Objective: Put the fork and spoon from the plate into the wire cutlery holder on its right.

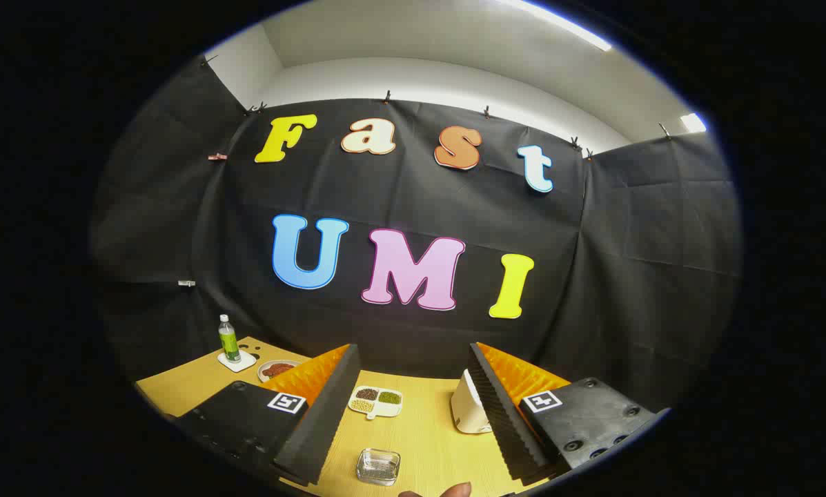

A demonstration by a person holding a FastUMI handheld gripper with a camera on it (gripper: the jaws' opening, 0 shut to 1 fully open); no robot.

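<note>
My gripper [413, 393] is open, held above a wooden table [426, 435], with nothing between its two fingers [319, 421]. Between the fingers and low down sits a small clear glass dish [378, 466]. A fingertip of a person [454, 490] shows just below the dish. I see no plate with fork and spoon and no wire cutlery holder among the things ahead.
A white divided dish [376, 401] with beans lies ahead between the fingers. A white object [468, 411] stands by the right finger. Beyond the left finger are a small plate with reddish food [276, 370] and a green bottle [229, 339] on a white coaster.
</note>
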